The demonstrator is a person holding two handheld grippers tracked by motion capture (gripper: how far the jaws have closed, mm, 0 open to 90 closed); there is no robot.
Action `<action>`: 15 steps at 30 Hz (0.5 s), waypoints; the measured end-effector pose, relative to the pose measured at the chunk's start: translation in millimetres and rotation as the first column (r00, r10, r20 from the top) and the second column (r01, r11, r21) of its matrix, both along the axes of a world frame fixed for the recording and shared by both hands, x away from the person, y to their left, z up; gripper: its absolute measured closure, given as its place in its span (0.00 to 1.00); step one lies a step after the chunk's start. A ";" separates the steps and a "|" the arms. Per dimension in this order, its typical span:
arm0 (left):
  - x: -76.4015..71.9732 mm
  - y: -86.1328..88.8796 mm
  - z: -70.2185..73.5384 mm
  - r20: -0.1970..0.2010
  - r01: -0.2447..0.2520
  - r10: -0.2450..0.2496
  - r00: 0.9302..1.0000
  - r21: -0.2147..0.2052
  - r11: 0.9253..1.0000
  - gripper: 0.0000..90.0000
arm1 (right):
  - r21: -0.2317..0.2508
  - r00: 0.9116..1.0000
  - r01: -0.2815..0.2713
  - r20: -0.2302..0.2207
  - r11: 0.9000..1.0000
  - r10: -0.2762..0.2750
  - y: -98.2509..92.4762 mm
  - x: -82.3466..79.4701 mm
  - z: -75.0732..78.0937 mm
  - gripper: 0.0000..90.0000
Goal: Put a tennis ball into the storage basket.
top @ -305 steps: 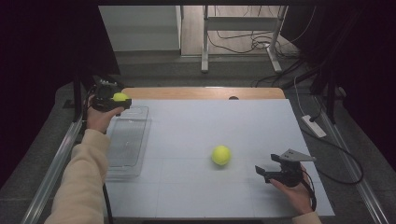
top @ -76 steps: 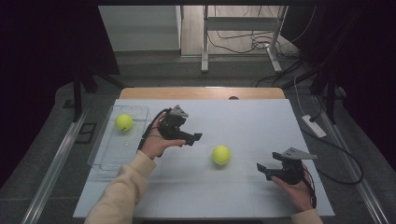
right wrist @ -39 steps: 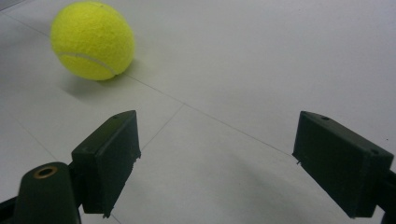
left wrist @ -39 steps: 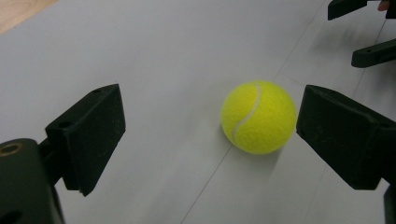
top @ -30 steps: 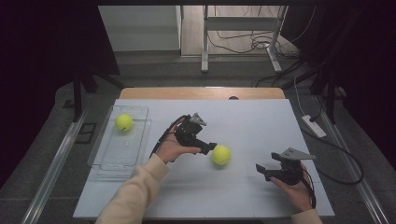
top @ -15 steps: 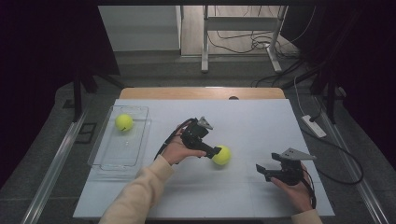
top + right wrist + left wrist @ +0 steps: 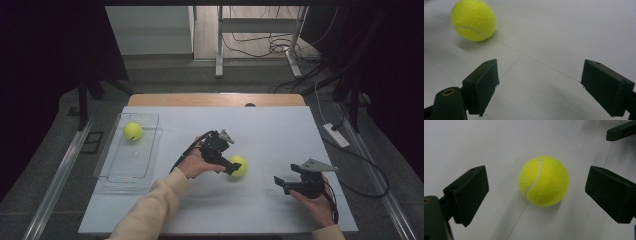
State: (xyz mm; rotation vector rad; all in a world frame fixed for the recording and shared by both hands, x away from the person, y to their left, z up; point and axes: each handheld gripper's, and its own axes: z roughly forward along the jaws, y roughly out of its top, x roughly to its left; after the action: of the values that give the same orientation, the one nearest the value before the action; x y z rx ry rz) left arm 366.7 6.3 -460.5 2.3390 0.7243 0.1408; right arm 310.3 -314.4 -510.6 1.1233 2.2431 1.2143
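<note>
High view puts your left gripper (image 7: 233,169) at the tennis ball (image 7: 238,165), which rests on the white surface (image 7: 280,135) near its middle. Its jaws have just been opening; your left gripper view shows them spread wide on either side of the ball, touching neither side. Your right gripper (image 7: 278,182) sits toward the right edge, jaws open and empty, the ball well apart from them.
</note>
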 end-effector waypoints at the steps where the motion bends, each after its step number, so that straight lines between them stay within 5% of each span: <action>1: 0.0 -0.7 -0.5 -0.001 0.001 -0.001 1.000 0.003 1.000 0.06 | -0.001 1.000 0.001 0.000 1.000 -0.001 0.1 0.0 0.0 0.16; 15: -0.4 -17.5 -13.2 -0.020 0.032 -0.032 0.999 0.029 0.999 0.05 | 0.001 1.000 0.003 0.001 1.000 -0.003 0.0 -0.5 0.4 0.16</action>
State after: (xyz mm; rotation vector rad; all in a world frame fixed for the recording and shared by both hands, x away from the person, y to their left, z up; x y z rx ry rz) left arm 366.3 -11.2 -473.7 2.3818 0.6985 0.1155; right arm 309.8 -314.3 -510.1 1.1252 2.2395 1.2145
